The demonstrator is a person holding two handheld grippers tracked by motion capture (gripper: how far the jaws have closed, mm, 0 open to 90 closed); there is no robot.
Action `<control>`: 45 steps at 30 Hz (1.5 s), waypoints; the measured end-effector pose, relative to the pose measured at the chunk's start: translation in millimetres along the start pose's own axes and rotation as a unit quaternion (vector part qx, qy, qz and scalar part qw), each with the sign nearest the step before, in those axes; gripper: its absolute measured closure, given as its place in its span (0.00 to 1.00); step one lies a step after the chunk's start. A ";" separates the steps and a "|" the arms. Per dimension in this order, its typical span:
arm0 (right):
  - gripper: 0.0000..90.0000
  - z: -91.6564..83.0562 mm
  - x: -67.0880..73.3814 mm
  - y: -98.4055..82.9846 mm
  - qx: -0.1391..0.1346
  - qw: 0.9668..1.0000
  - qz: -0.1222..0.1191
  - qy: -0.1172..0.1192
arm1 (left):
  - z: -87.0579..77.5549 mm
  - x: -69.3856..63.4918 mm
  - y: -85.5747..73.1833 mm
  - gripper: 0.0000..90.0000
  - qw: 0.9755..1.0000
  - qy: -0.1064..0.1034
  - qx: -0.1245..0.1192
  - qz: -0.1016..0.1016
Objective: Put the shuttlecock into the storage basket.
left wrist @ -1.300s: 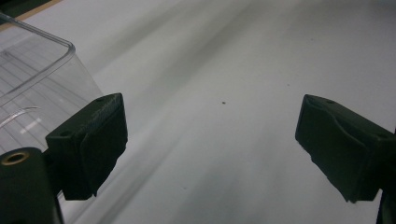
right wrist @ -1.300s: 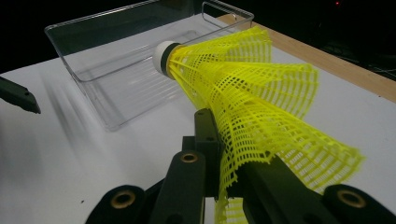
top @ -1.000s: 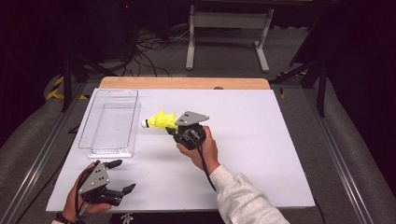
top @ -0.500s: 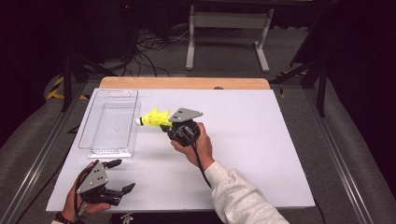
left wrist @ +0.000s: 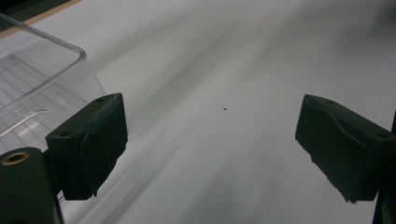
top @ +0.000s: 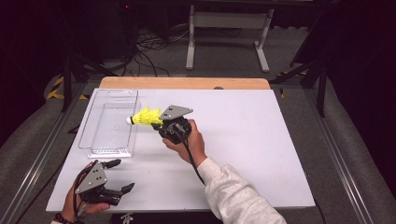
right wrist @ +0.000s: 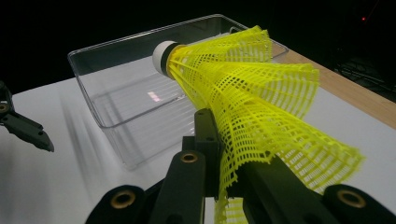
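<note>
A yellow mesh shuttlecock [top: 145, 117] with a white cork tip hangs just above the right rim of a clear plastic bin [top: 110, 122]. My right gripper [top: 159, 124] is shut on its skirt, cork pointing left toward the bin. In the right gripper view the shuttlecock [right wrist: 243, 88] is pinched flat between the black jaws, with the bin [right wrist: 116, 79] behind it. My left gripper [top: 122, 176] rests low near the table's front left corner, jaws wide apart and open. In the left gripper view its pads [left wrist: 93, 140] frame bare white table, with the bin's corner [left wrist: 42, 70] at the left.
The white table top [top: 243, 135] has a wooden strip [top: 187, 83] along its far edge. Metal rails run down both sides. Cables and a stand's legs [top: 224, 32] lie on the floor beyond the table.
My right gripper has carried the shuttlecock a little to the left, closer to the bin's rim. The left gripper has stayed where it was.
</note>
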State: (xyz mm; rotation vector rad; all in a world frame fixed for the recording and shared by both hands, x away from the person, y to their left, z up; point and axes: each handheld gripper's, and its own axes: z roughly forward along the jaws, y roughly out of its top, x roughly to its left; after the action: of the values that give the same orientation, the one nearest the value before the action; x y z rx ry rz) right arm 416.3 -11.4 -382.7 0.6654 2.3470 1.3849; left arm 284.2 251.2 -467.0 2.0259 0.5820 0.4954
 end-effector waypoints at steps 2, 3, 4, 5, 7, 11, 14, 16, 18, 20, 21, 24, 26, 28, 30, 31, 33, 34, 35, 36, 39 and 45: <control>0.98 1.5 0.7 1.4 0.000 1.000 -0.001 0.002 | -0.6 0.1 -0.2 0.11 1.000 0.000 0.000 -0.001; 0.98 2.1 1.3 2.0 0.001 1.000 -0.002 0.003 | -0.8 0.2 -0.5 0.11 1.000 0.001 -0.001 -0.001; 0.98 2.1 1.3 2.0 0.001 1.000 -0.002 0.003 | -0.8 0.2 -0.5 0.11 1.000 0.001 -0.001 -0.001; 0.98 3.2 2.3 2.7 0.000 1.000 -0.004 0.004 | -1.1 0.1 -0.5 0.11 1.000 0.001 -0.001 -0.001; 0.98 4.2 3.7 3.9 0.000 1.000 -0.005 0.006 | -1.2 -0.2 -0.6 0.11 1.000 0.001 -0.001 -0.001; 0.98 6.9 6.6 5.8 0.001 1.000 -0.006 0.010 | -1.7 0.0 -0.8 0.11 1.000 0.001 -0.002 -0.002; 0.98 8.6 8.7 6.7 0.002 1.000 -0.008 0.012 | -1.7 -0.1 -0.9 0.11 1.000 0.001 -0.001 -0.001; 0.98 10.0 10.0 7.4 0.002 1.000 -0.011 0.013 | -1.9 -0.2 -1.1 0.11 1.000 0.000 -0.001 -0.002; 0.98 11.5 10.9 7.8 0.004 1.000 -0.012 0.014 | -2.5 -0.1 -1.5 0.11 1.000 0.000 -0.002 -0.002; 0.98 13.7 12.2 8.3 0.007 1.000 -0.014 0.015 | -3.4 0.0 -1.8 0.11 1.000 0.001 -0.003 -0.003; 0.98 14.4 12.5 8.5 0.007 1.000 -0.014 0.016 | -3.4 0.0 -1.8 0.11 1.000 0.001 -0.003 -0.003; 0.98 17.2 14.7 9.6 0.008 1.000 -0.018 0.019 | -4.5 0.2 -2.4 0.11 1.000 0.002 -0.004 -0.004; 0.98 19.1 16.7 10.9 0.009 1.000 -0.020 0.022 | -5.0 0.0 -2.8 0.11 1.000 0.002 -0.005 -0.005; 0.98 21.1 18.6 12.5 0.009 0.999 -0.022 0.024 | -5.9 -0.2 -3.3 0.11 1.000 0.003 -0.005 -0.006; 0.98 23.0 20.6 14.6 0.010 0.999 -0.024 0.027 | -7.0 -0.2 -4.0 0.11 1.000 0.003 -0.006 -0.007; 0.98 24.1 22.0 15.6 0.010 0.999 -0.024 0.029 | -7.6 -0.2 -4.2 0.11 1.000 0.004 -0.006 -0.007; 0.98 26.0 24.0 17.0 0.011 0.999 -0.028 0.030 | -8.4 -0.1 -4.6 0.11 1.000 0.004 -0.008 -0.009; 0.98 27.5 25.1 18.1 0.013 0.999 -0.029 0.031 | -8.7 -0.1 -4.6 0.11 1.000 0.005 -0.008 -0.009; 0.98 28.8 25.9 18.9 0.014 0.999 -0.030 0.034 | -9.0 -0.1 -4.7 0.11 1.000 0.005 -0.008 -0.009; 0.98 29.8 26.8 19.7 0.014 0.999 -0.032 0.035 | -9.1 -0.1 -4.7 0.11 1.000 0.004 -0.009 -0.010; 0.98 33.6 29.6 22.1 0.016 0.998 -0.035 0.040 | -9.3 -0.1 -4.7 0.11 1.000 0.003 -0.010 -0.009; 0.98 42.4 34.2 24.9 0.025 0.997 -0.045 0.051 | -9.1 1.1 -5.1 0.11 1.000 0.002 -0.012 -0.011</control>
State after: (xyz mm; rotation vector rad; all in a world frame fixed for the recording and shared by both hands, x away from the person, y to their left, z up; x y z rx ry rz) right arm 414.7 48.4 -382.3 0.5064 2.4656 1.3547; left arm 279.0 260.2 -467.1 1.9949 0.5975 0.4912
